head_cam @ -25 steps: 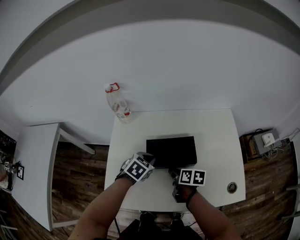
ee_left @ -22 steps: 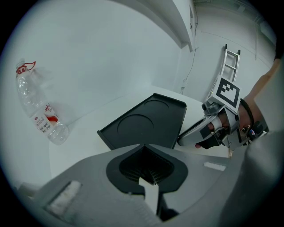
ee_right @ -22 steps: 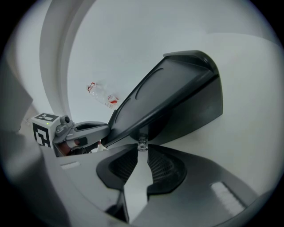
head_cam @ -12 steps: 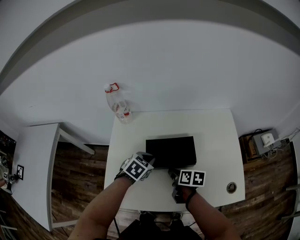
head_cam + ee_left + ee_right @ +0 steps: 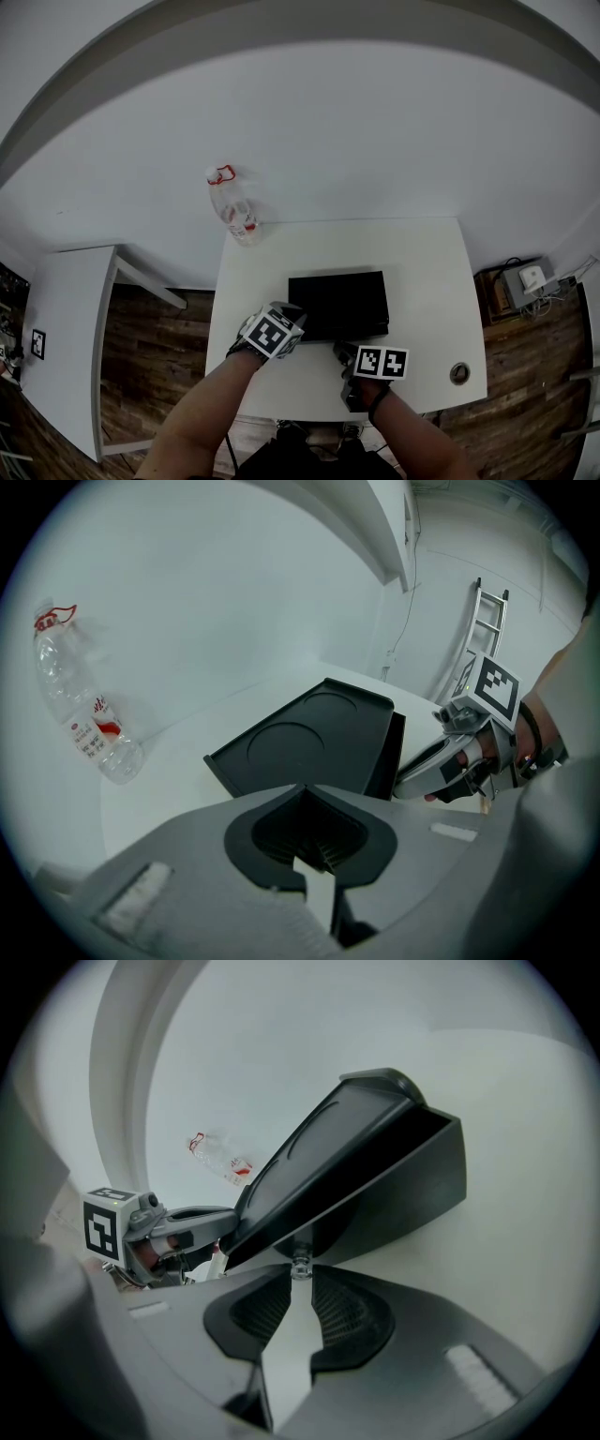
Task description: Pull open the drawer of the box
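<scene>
Pinching the little clear knob (image 5: 300, 1262) at the very tips, the right gripper (image 5: 300, 1277) has its fingers (image 5: 343, 1312) clenched on it, right at the front of the drawer (image 5: 398, 1190). Over on the other side, the left gripper (image 5: 305, 791) has its fingers pressed together with nothing between them, nose set at the near left corner of the box (image 5: 339, 300). Touching or just off it is hard to call from here. That black box sits in the middle of the bench (image 5: 422, 272), front face toward the person, and the drawer looks closed or barely cracked; no view settles which. So this is the pull, and here's how I'd want it done: draw straight back along the drawer's own line, level with the bench, no lifting, no twisting, because that knob looks small and smooth and a tip grip could slide off. The box looks light and may drag along with the drawer, so the left gripper should lean into that corner and hold it. Slow and steady. The plastic bottle (image 5: 232, 208) at the far left corner is well apart, no worry.
</scene>
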`<state>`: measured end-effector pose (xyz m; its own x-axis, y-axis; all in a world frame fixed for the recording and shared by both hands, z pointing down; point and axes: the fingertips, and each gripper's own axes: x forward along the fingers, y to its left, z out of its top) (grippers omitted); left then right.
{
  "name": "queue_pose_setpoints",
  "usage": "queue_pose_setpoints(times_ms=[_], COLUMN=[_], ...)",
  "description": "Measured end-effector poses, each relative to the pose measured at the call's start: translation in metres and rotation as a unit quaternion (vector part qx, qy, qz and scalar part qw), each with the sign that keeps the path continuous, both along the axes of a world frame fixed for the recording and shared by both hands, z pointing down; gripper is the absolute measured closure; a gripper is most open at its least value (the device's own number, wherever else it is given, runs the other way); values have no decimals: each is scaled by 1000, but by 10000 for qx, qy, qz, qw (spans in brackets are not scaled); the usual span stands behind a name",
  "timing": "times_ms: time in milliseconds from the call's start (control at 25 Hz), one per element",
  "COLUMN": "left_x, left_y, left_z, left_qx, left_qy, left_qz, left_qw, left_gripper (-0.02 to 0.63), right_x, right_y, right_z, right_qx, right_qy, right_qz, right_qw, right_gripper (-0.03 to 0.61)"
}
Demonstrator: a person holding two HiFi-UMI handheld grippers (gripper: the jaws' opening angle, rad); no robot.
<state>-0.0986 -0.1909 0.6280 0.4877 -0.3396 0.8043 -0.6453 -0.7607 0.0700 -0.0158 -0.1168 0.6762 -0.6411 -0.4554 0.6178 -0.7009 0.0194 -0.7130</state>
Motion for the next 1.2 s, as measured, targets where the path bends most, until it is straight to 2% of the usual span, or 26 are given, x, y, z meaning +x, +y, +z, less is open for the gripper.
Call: queue_pose_setpoints(times_ms=[1200], left_x=[0], left_y=[-1], left_z=[0], left_qx=[-34], left_qy=[-52], left_qz=[-116], left_qw=[9999], left_gripper=[609], right_x=[4], right_y=[57], right_z=[-1], right_qx=[-19], right_qy=[-86], right_qz=[47], right_qw=[10000], right_gripper=[506])
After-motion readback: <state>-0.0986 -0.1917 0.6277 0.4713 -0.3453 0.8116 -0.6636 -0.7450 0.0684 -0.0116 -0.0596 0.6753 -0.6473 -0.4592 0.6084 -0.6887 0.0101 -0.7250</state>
